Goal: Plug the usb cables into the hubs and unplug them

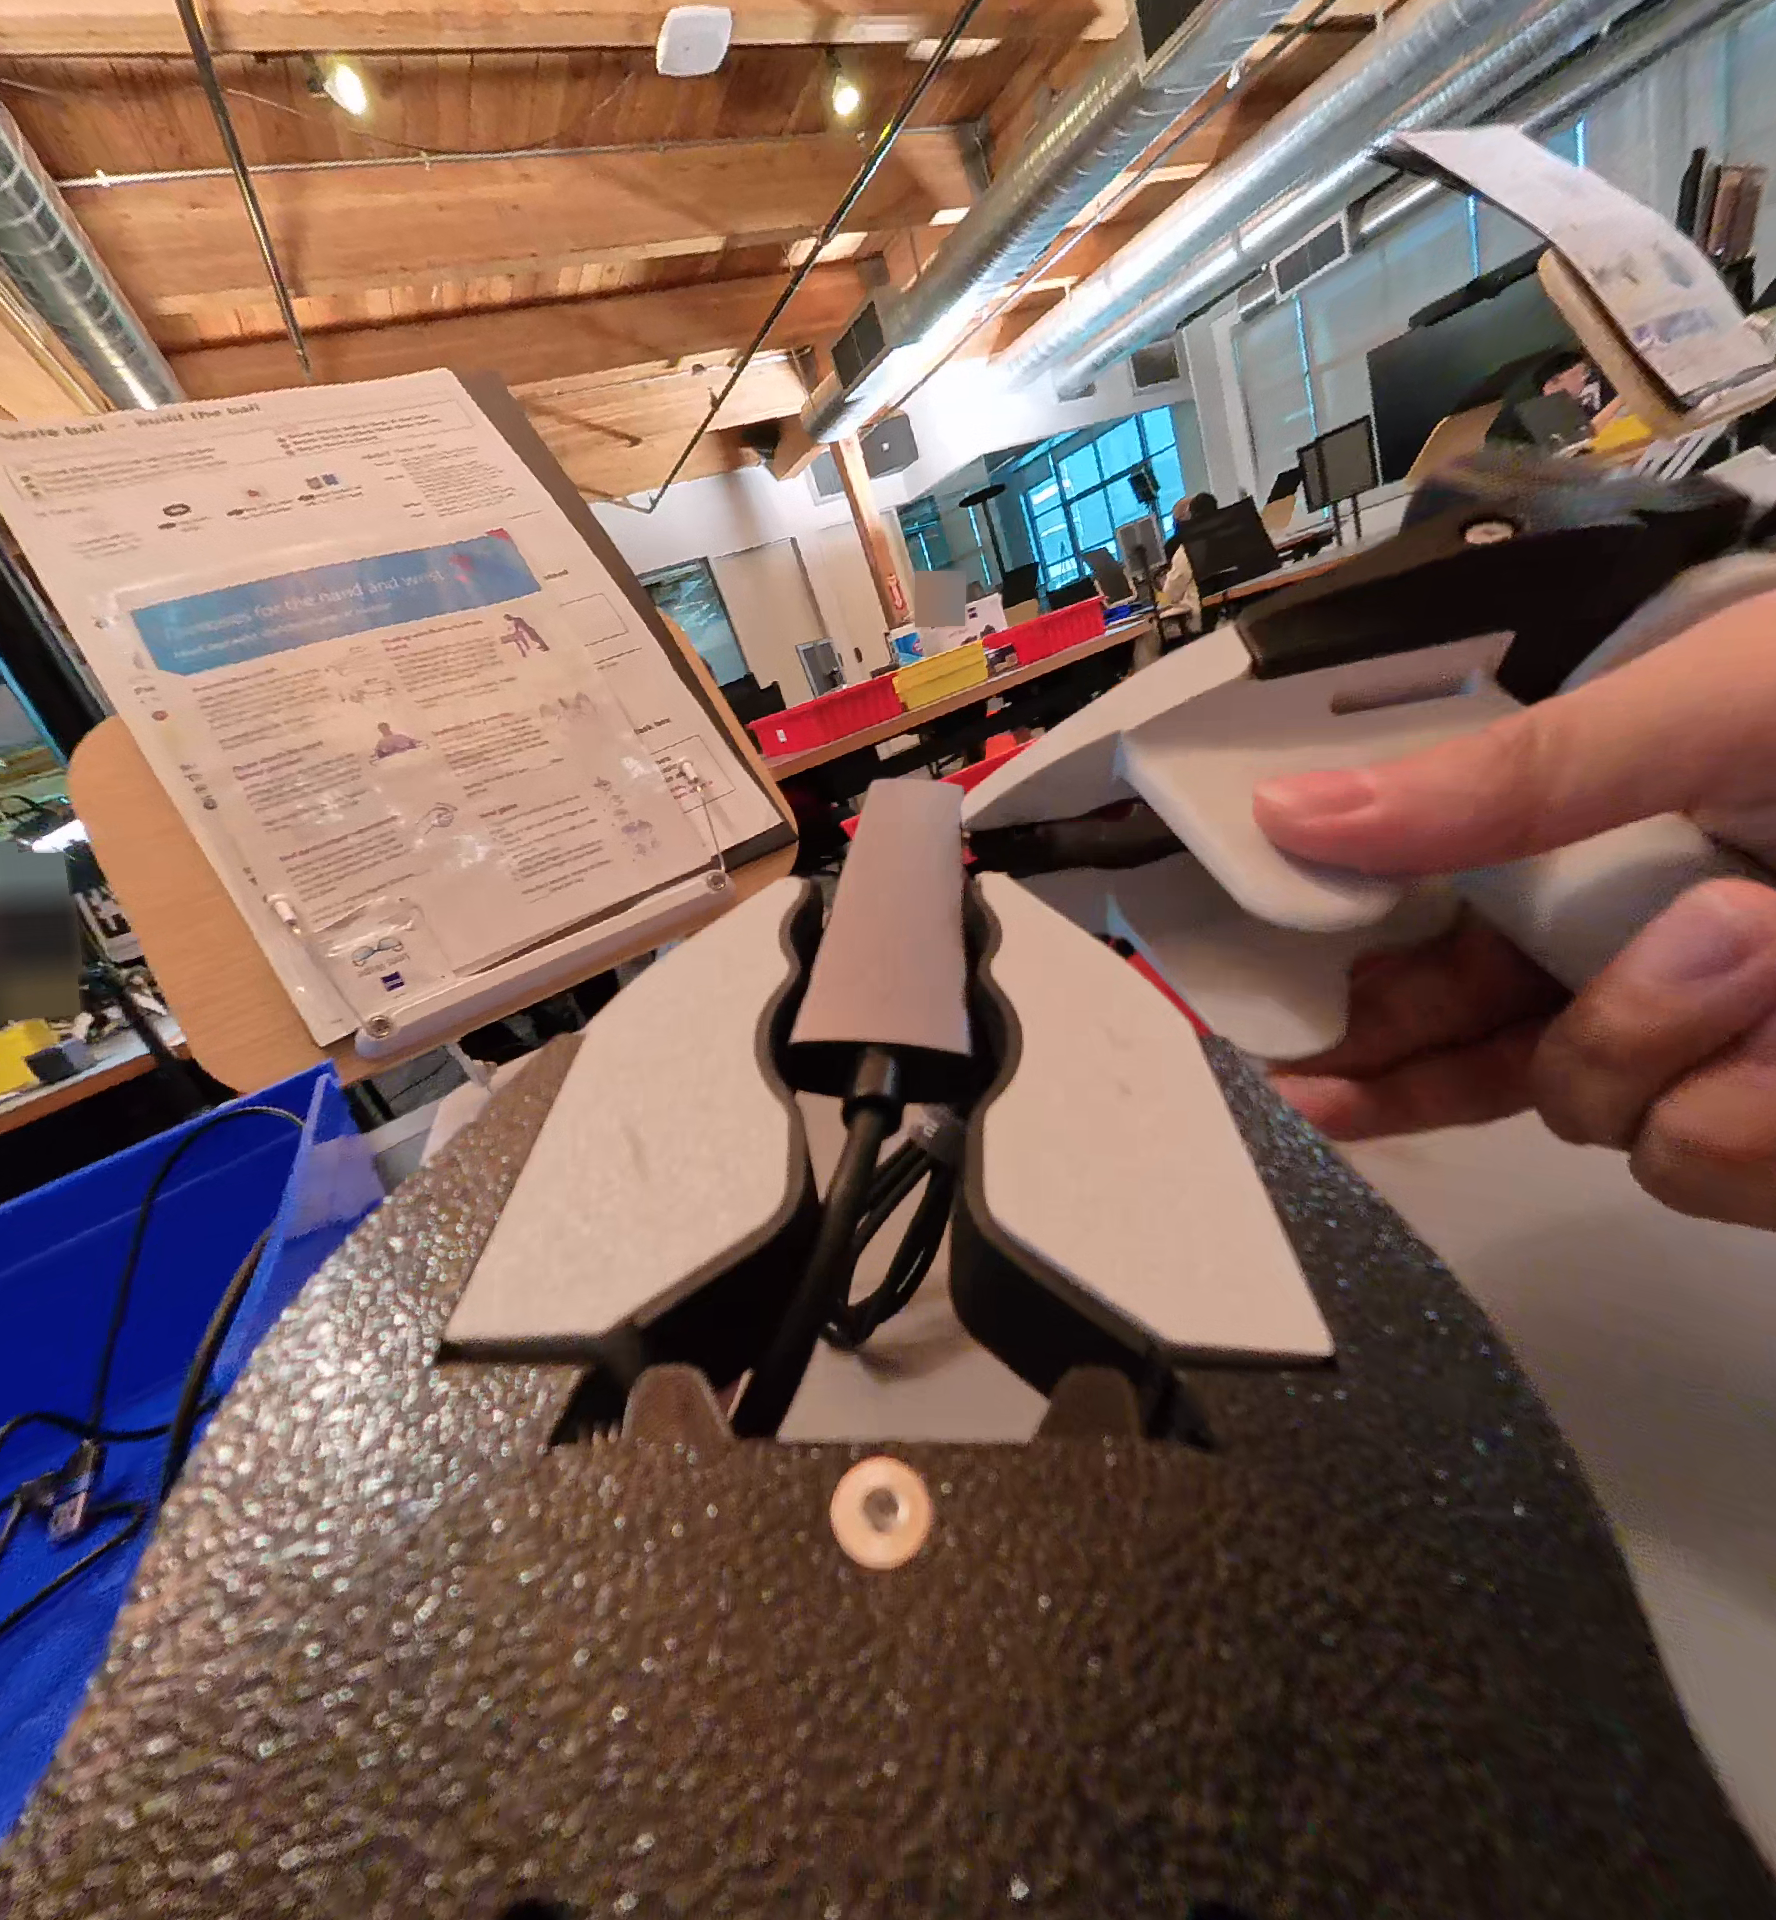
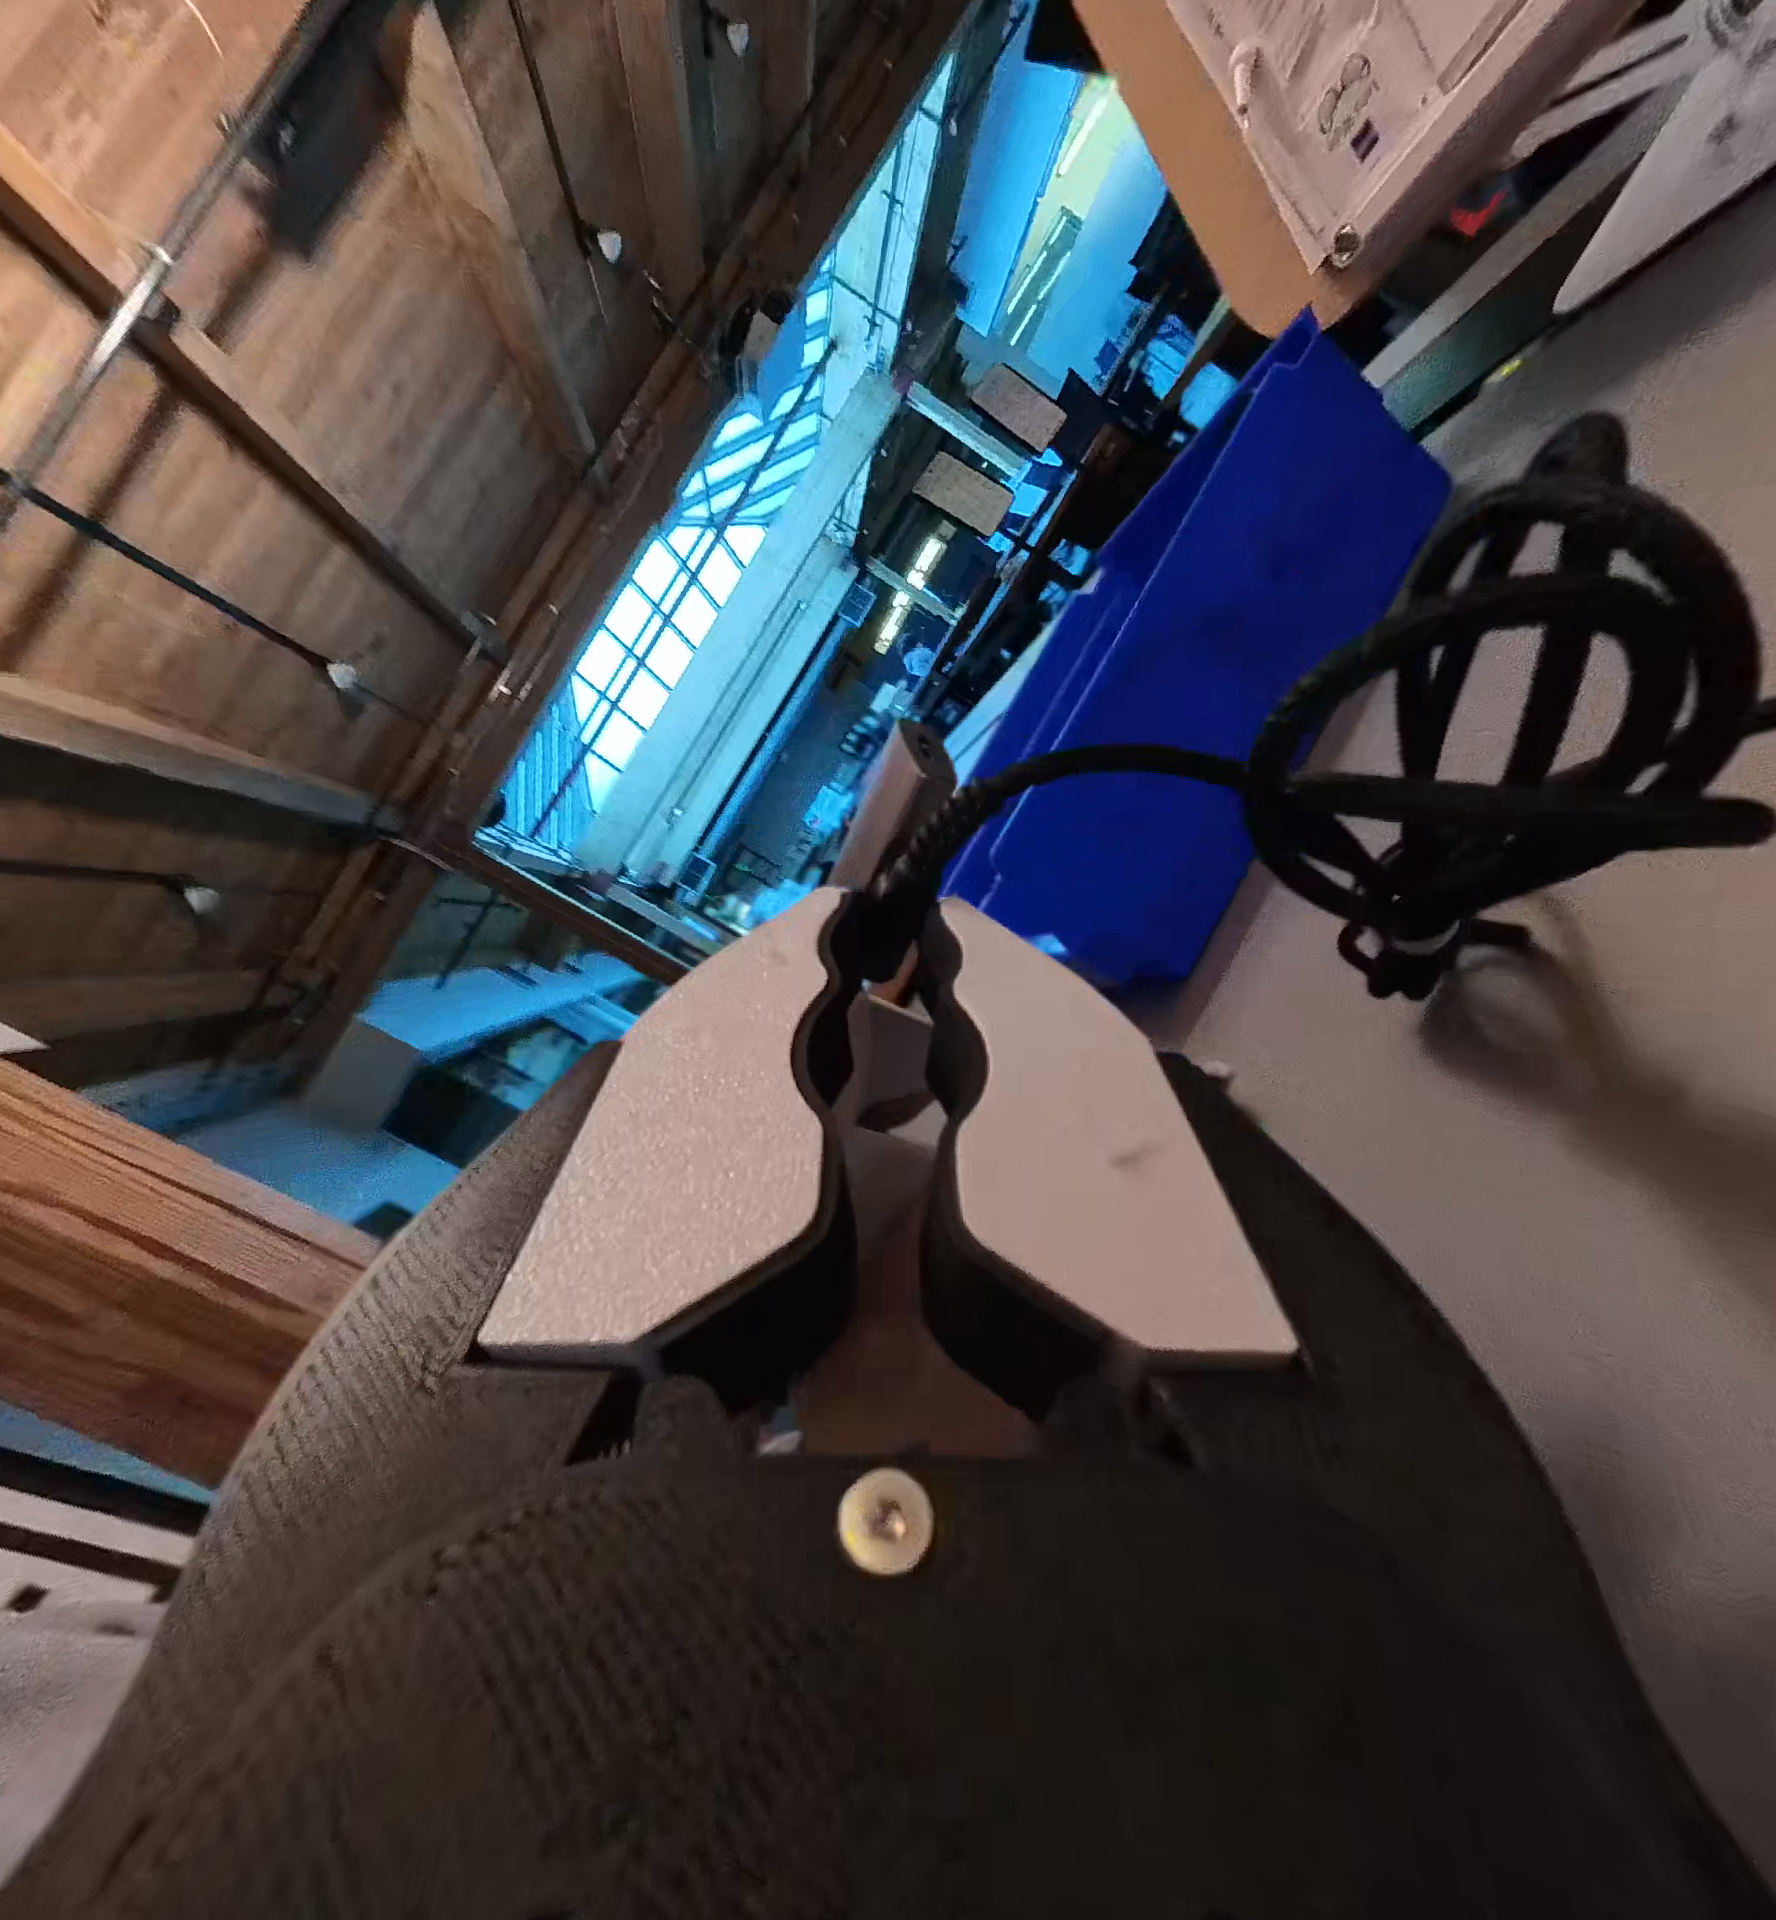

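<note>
In the left wrist view my left gripper is shut on a slim grey USB hub, held end-on and raised above the table. The hub's own black lead hangs back between the fingers. My right gripper, held by a hand, comes in from the right with a dark plug at the hub's far right side. In the right wrist view the right gripper is shut on a black braided USB cable. The hub stands just beyond its tips. Whether the plug is seated is hidden.
The braided cable's coil lies on the grey table. A blue bin at the left holds loose black cables; it also shows in the right wrist view. A document stand rises behind the bin. Both grippers' tips are close together, under 4 cm apart.
</note>
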